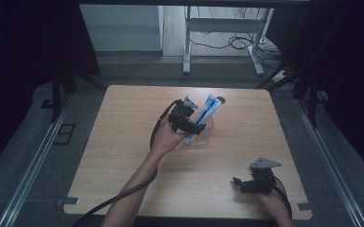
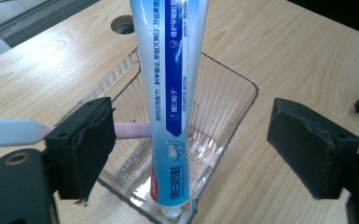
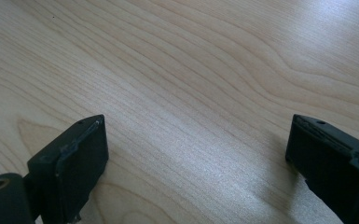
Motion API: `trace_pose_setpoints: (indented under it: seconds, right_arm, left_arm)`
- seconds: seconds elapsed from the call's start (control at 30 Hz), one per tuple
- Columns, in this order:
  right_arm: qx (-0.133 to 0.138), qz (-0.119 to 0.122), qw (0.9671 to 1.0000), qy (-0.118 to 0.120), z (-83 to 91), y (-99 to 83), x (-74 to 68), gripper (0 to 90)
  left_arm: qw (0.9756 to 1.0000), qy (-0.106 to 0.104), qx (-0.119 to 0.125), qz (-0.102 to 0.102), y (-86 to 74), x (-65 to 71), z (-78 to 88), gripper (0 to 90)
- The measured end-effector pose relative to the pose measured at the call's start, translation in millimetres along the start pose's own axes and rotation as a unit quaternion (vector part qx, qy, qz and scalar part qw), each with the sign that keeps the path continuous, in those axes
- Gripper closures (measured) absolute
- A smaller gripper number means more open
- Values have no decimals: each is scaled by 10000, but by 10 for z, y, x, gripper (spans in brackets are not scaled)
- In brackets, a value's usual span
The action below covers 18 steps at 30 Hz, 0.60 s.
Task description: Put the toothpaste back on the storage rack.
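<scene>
A blue and white toothpaste tube (image 2: 170, 93) stands cap down, leaning, in a clear ribbed plastic container (image 2: 233, 107) near the table's middle (image 1: 203, 137). A pale pink toothbrush handle (image 2: 9, 132) lies across the container's left rim, passing behind the tube. My left gripper (image 2: 196, 140) is open with the tube between its jaws, and neither pad touches it. In the high view the left gripper (image 1: 196, 127) sits at the lower part of the tube (image 1: 207, 111). My right gripper (image 1: 238, 183) is open over bare wood (image 3: 196, 154) at the front right, holding nothing.
The wooden table (image 1: 123, 142) has a round cable hole (image 1: 221, 100) just behind the container. Dark curtains flank both sides. A white desk frame (image 1: 222, 28) with cables stands on the floor beyond the far edge.
</scene>
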State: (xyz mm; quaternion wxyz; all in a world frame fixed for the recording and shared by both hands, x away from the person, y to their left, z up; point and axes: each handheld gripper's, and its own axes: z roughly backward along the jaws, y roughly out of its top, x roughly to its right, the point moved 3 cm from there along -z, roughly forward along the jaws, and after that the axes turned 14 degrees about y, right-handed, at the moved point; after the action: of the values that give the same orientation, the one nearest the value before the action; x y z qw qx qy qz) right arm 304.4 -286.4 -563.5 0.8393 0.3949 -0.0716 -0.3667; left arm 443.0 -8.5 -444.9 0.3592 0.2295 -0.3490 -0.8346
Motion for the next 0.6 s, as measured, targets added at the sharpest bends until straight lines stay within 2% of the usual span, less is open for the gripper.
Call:
trace_pose_setpoints:
  seconds: [0.23, 0.6]
  right_arm:
    - [-2, -9, 10000, -3, 1, 1, -2, 55]
    - [0, -11, 10000, 3, 0, 1, -2, 55]
  left_arm:
    - [10000, 0, 30, 30, -25, -33, 109, 131]
    - [9999, 73, -73, 71, -151, -119, 254, 101]
